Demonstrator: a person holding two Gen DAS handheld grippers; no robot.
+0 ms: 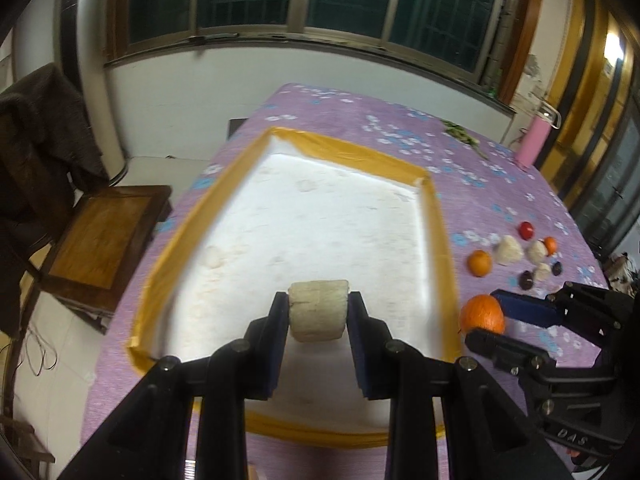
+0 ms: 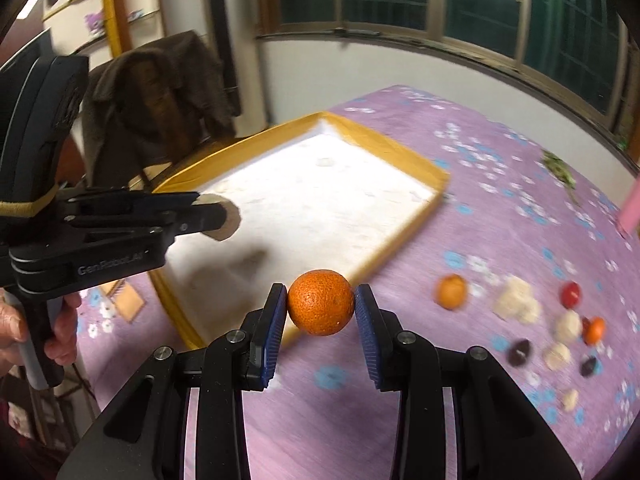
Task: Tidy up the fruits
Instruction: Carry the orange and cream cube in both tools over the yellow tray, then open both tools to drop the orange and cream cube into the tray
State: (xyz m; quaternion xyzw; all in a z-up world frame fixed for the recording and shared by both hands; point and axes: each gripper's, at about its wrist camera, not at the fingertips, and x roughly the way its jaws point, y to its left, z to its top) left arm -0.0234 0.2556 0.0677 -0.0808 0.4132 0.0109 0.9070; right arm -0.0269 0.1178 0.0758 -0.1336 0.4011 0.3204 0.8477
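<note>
Pale foam-wrapped fruit (image 1: 318,310) clamped in left gripper (image 1: 318,312), held above the white tray (image 1: 280,136), long axis crosswise to the fingers. Orange (image 2: 321,302) pinched in right gripper (image 2: 321,308), over the purple cloth (image 2: 500,220) outside the tray's rim, tray at 11 o'clock. Left nearer the drop, probably. Loose fruits (image 2: 516,300) at 3 o'clock.

L gripper (image 1: 318,312) – R gripper (image 2: 321,308) – both clamped
</note>
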